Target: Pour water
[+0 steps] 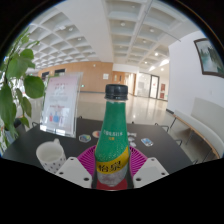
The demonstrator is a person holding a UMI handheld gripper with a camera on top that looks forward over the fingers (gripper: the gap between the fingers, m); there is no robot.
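Observation:
A green plastic bottle with a dark cap and a yellow label band stands upright between my fingers. My gripper is shut on the bottle's lower part, with the pink pads pressed to both sides of it. A white cup with dark dots stands on the dark table to the left of the fingers, close by.
A clear sign stand with a printed sheet is at the table's far left. A leafy plant is at the left. Round stickers lie on the table to the right. A white bench stands beyond at the right, in a wide hall.

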